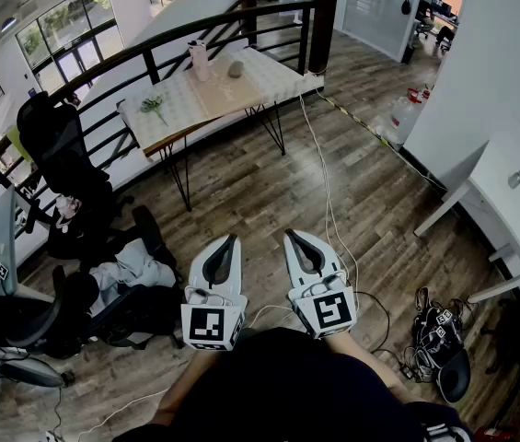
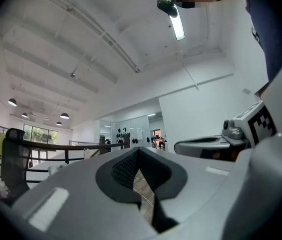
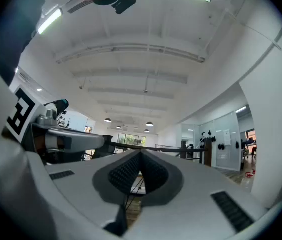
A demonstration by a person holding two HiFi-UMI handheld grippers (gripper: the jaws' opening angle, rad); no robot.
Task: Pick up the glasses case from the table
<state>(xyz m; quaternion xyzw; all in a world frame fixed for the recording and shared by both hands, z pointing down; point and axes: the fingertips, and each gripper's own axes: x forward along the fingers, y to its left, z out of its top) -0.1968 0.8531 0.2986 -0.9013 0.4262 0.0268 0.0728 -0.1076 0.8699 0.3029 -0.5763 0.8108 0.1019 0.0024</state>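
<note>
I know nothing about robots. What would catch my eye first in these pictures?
The left gripper and right gripper sit side by side at the bottom of the head view, both shut and empty. Beyond them, across a wooden floor, a table stands by a black railing, bearing a bottle and a small grey thing, perhaps the case.

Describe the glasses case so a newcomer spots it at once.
Start at the pale-topped table beside the black railing, at the top of the head view. On it, just right of the upright pale bottle, lies the glasses case. It is the only low, grey, rounded lump: the bottle stands tall, and the green sprig lies at the left end.
</note>
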